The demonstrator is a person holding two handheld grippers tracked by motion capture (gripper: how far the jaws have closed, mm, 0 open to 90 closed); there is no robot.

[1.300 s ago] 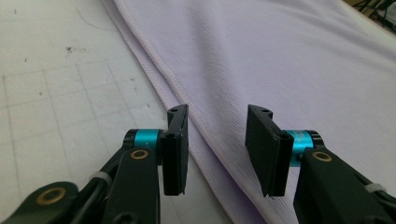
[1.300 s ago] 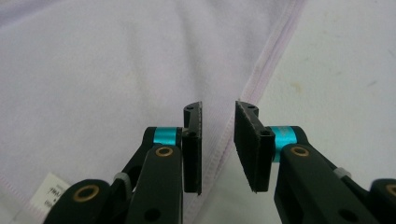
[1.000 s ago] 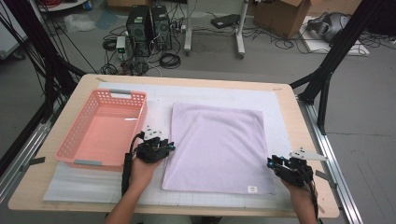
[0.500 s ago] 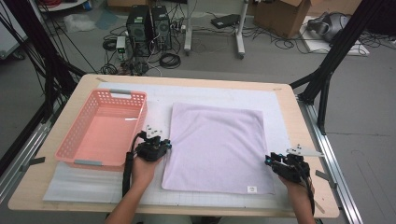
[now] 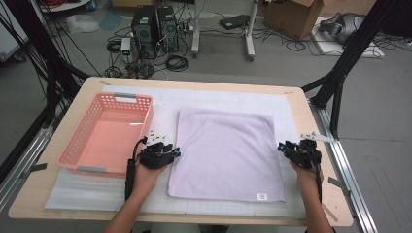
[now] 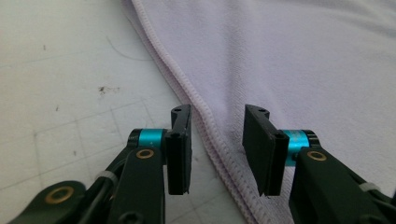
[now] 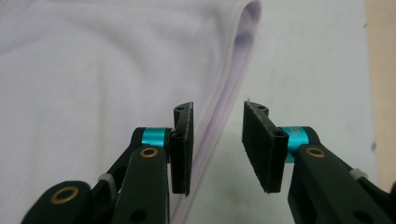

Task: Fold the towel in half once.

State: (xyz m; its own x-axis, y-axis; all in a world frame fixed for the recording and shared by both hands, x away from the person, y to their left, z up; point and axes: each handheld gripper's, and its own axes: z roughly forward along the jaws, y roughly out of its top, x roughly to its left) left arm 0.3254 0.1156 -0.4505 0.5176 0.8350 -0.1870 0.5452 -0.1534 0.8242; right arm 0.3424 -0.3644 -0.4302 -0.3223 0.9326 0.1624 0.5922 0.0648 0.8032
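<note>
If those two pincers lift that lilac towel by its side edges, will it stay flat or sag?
The lilac towel would probably sag in the middle: it lies limp with soft ripples. It looks light, being thin cloth. Its stitched hem should give some grip.

The square lilac cloth towel (image 5: 227, 155) looks soft and matt, with a fine nap and a stitched, ribbed hem. The white mat (image 5: 218, 99) under it is smooth and matt, printed with a faint grid, probably paper or thin plastic. The salmon-pink slotted basket (image 5: 108, 136) is plastic with a slight sheen. The desk (image 5: 303, 116) has a pale, wood-look top. Each gripper has matt black plastic jaws, glossy turquoise metal collars and brass-coloured rivets.
</note>
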